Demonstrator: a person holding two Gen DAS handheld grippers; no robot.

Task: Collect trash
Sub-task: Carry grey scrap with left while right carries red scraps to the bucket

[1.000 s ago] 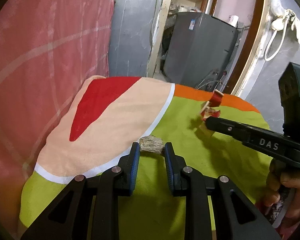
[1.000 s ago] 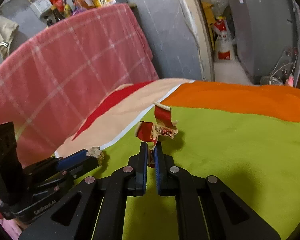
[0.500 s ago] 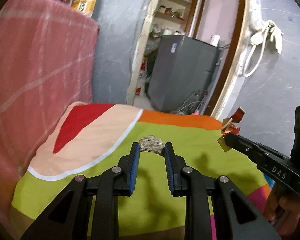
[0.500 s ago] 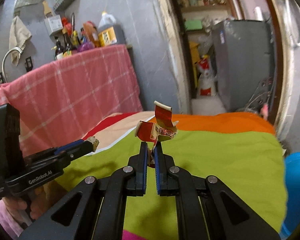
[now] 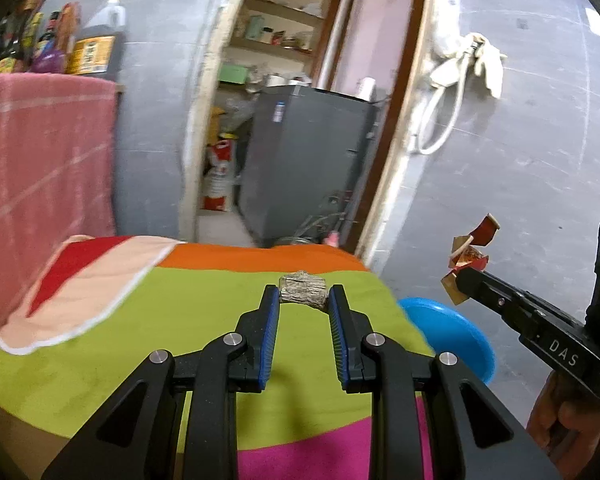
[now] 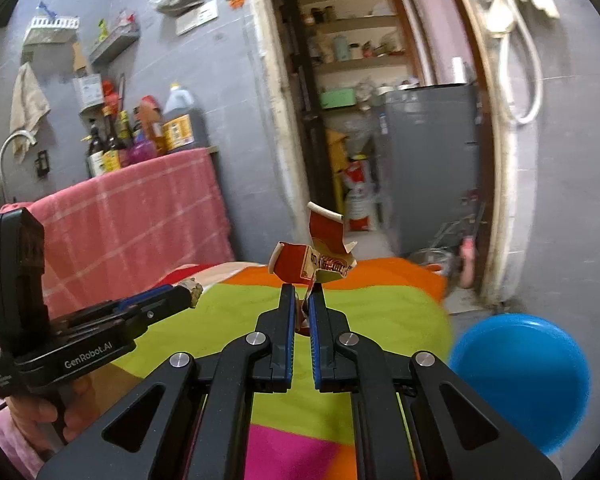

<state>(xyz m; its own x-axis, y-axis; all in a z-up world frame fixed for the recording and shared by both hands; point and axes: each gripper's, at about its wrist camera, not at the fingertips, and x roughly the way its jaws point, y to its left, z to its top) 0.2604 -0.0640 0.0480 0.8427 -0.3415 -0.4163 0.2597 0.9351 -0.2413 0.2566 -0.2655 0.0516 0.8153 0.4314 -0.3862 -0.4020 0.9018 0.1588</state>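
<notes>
**Above the bright bedspread, both claws carry trash**

Over the green stretch of the bedspread (image 5: 172, 320), the left gripper (image 5: 303, 300) is clamped on a crumpled brownish scrap (image 5: 302, 293), held between its blue-padded tips. The right gripper (image 6: 302, 304), nearly closed, pinches a torn red wrapper (image 6: 314, 254) that sticks up above its tips. A blue tub (image 6: 520, 380) sits just off the bed's edge, lower right.

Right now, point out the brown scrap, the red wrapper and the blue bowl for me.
brown scrap (image 5: 302, 289), left wrist view, middle of its front face.
red wrapper (image 6: 300, 261), right wrist view, red panel above the fingertips.
blue bowl (image 6: 524, 376), right wrist view, bare inside wall.
</notes>
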